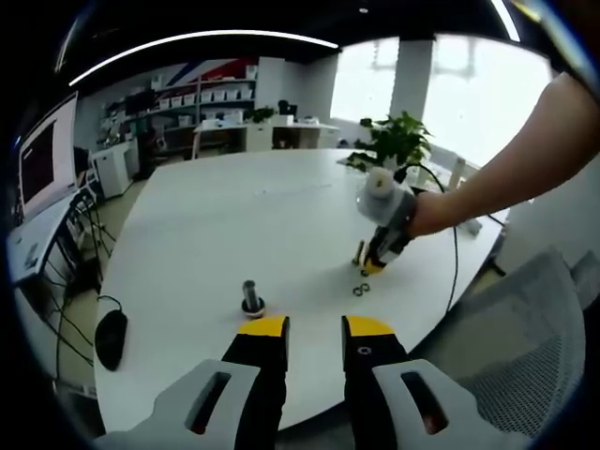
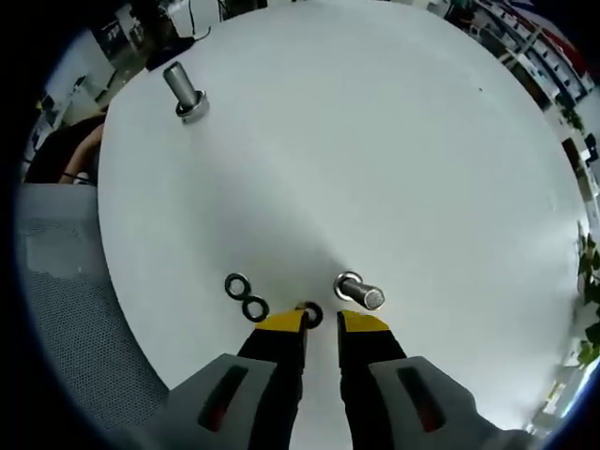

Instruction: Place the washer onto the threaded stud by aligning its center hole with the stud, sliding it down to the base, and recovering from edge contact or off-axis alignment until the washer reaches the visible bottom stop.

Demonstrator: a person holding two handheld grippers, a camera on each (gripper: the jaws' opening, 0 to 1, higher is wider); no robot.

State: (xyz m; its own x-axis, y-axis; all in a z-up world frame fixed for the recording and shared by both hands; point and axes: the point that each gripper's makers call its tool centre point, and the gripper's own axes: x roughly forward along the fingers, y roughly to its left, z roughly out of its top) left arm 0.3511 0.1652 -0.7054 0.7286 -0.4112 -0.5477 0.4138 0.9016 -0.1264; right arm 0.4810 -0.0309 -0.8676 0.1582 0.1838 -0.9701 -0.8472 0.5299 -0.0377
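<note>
In the left gripper view we see a black computer mouse at the near left edge of the white table. To its right a threaded stud stands upright on its base, just ahead of our left gripper, whose yellow-tipped jaws stand apart with nothing between them. Further right, two washers lie flat and touching each other on the table. Just above them the right gripper points down at the tabletop, held by a person's hand; a second stud stands beside its tips. A potted plant sits behind, and a grey mesh chair fills the lower right.

In the right gripper view, the far stud stands upright at upper left. Lower down, the same pair of washers lie touching, just left of the right gripper's tips. A third washer sits right at the tips, partly hidden by the left jaw; the jaws are a narrow gap apart, and we cannot tell whether they grip it. Just right of it, the near stud rises from the table, bare of any washer.
</note>
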